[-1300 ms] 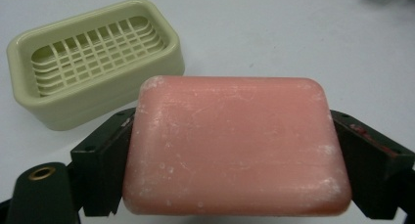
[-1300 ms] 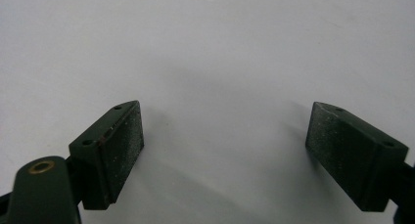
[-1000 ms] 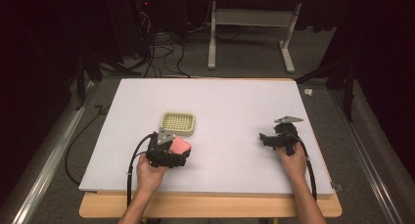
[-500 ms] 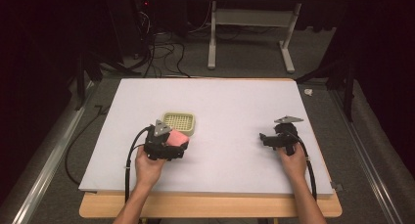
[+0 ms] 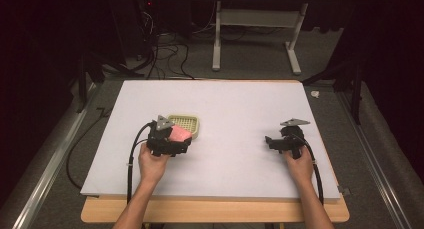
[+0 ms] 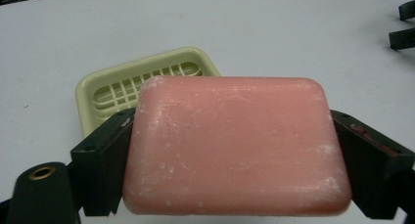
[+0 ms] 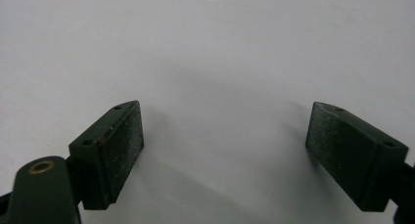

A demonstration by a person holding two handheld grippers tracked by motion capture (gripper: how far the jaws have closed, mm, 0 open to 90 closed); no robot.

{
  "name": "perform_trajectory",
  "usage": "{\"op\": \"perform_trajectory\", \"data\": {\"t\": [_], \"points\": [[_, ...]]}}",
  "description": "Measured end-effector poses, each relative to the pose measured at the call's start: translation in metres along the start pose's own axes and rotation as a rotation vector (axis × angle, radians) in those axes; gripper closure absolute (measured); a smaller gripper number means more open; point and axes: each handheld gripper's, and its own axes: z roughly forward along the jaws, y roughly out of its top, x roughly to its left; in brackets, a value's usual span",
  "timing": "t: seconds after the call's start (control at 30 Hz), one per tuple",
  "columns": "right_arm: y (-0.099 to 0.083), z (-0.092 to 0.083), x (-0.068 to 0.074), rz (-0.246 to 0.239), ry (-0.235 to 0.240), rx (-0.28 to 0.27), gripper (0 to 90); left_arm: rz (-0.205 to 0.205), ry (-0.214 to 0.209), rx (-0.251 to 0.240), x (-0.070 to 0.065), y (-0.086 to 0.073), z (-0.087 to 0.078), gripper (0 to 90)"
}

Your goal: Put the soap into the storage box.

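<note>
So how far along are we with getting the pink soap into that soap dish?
Done: the left hand-held gripper has the pink soap clamped between its jaws, off the table. In hand: it holds the bar at the near edge of the soap dish. Left: the dish's grid is bare, so placing and releasing remain. The right hand-held gripper is open over the bare table.

Pink soap bar (image 6: 237, 145) held flat, just above cream slotted dish (image 6: 117, 89)

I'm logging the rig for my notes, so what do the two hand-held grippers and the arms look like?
Both the left gripper and right gripper are black, each with a grey three-cornered plate on top and a black cable trailing back along the forearm. Their jaws are flat rectangular black pads with small screw holes, beside a brass-ringed hole. The forearms are bare, with no sleeves.
</note>
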Motion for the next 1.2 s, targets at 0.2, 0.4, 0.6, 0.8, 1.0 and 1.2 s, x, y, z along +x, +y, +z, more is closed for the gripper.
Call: {"op": "perform_trajectory", "data": {"t": [0.2,0.4,0.6,0.8,1.0,1.2], "points": [[0.0,0.0,0.0,0.001,0.001,0.0,14.6,-0.026,0.005,-0.006,0.005,0.005,0.004,13.9],[0.0,0.0,0.0,0.001,0.001,0.0,14.6,-0.038,0.014,-0.002,0.009,0.009,0.012,13.9],[0.0,0.0,0.0,0.004,0.0,-0.001,14.6,-0.044,0.015,0.013,0.01,0.01,0.02,13.9],[0.0,0.0,0.0,0.005,0.001,0.0,14.6,-0.054,0.015,0.017,0.012,0.012,0.028,13.9],[0.0,0.0,0.0,0.005,0.001,0.0,14.6,-0.074,0.026,0.035,0.017,0.012,0.034,13.9],[0.0,0.0,0.0,0.005,0.001,0.0,14.6,-0.073,0.046,0.049,0.02,0.018,0.041,13.9]]}}
